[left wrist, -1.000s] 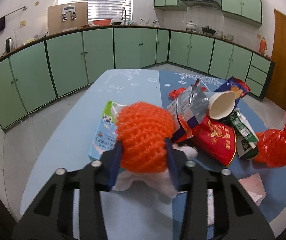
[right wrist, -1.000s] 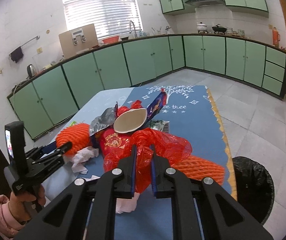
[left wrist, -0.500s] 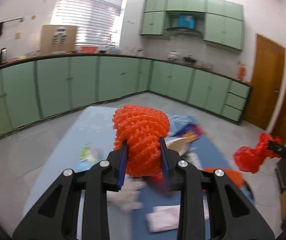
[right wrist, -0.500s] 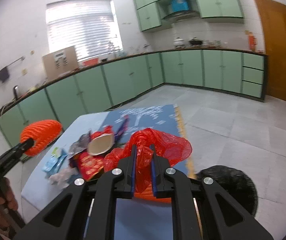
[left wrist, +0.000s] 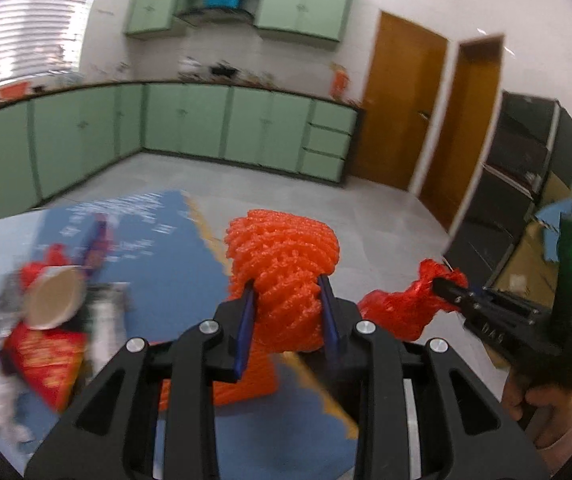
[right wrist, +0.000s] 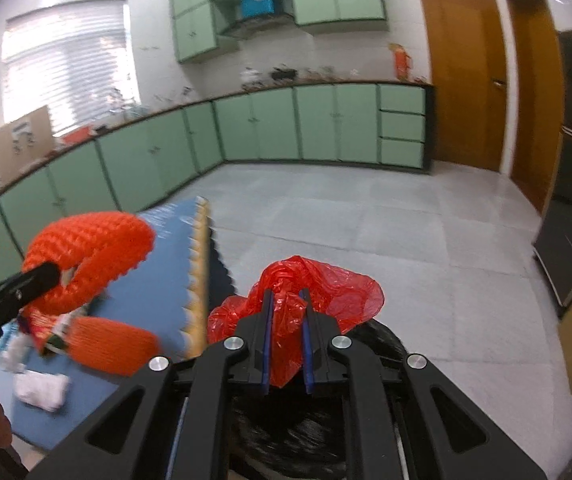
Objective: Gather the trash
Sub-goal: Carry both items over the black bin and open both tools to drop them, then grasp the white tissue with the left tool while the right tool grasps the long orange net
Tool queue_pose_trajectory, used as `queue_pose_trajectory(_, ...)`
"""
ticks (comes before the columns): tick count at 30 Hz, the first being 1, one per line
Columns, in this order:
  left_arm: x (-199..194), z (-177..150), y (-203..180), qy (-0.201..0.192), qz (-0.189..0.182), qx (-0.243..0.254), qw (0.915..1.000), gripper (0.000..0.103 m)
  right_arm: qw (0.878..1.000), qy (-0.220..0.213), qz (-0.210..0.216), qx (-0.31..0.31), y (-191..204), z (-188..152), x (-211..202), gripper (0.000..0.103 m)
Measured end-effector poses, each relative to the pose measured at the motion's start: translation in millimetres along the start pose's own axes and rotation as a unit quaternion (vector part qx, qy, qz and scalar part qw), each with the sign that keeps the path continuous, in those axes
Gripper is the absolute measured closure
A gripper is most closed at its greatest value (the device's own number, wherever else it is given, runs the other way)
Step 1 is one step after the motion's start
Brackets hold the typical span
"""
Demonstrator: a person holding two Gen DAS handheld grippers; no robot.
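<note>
My left gripper (left wrist: 286, 304) is shut on an orange foam net (left wrist: 284, 264) and holds it in the air past the table's right edge; it also shows in the right wrist view (right wrist: 86, 248). My right gripper (right wrist: 286, 312) is shut on a crumpled red plastic bag (right wrist: 317, 288), held above a black-lined bin (right wrist: 297, 432). The bag also shows in the left wrist view (left wrist: 401, 308).
On the blue tablecloth (left wrist: 150, 248) lie a second orange net (right wrist: 114, 344), a paper cup (left wrist: 52, 300), a red packet (left wrist: 46, 356) and white tissue (right wrist: 40, 388). Green cabinets line the walls. Wooden doors (right wrist: 461, 92) stand at the right.
Both grippers have lifted their loads off the table and swung right toward the bin. The red bag now hangs over the bin.
</note>
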State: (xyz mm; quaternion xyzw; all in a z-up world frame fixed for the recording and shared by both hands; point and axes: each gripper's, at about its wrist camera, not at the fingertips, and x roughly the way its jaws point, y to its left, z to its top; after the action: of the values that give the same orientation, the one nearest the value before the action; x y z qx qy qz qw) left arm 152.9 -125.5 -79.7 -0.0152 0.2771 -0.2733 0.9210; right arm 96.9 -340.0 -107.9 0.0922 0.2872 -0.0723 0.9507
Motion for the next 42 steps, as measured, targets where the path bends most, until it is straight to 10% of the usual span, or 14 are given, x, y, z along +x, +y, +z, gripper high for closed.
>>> queue_pose_trajectory(9, 97.3, -13.7, -29.3, 0.082, -0.034, 0.022, 0.9958, 0.061, 0.998, 0.050, -0.038, 0.032, -42.3, -28.1, 50.2, 0.089)
queue_pose_trajectory(15, 116.0, -14.8, -26.2, 0.100, -0.038, 0.019, 0.9941, 0.047, 0.994, 0.083, -0.046, 0.050, -59.0, -34.7, 81.9, 0.067)
queue_pose_trajectory(21, 84.4, -3.2, -12.0, 0.070, -0.024, 0.015, 0.9972, 0.032, 0.994, 0.074, -0.061, 0.046, -55.3, -35.9, 70.7, 0.027)
queue_pose_trajectory(30, -25.7, -18.5, 51.8, -0.002, 0.087, 0.004, 0.9962, 0.022, 1.000, 0.014, 0.022, 0.017, 5.4, -11.2, 29.8, 0.018)
queue_pose_trajectory(42, -104.5, -89.7, 120.4, 0.042, 0.173, -0.044, 0.9831, 0.019, 0.994, -0.004, 0.108, -0.035, 106.9, -24.9, 8.8, 0.017)
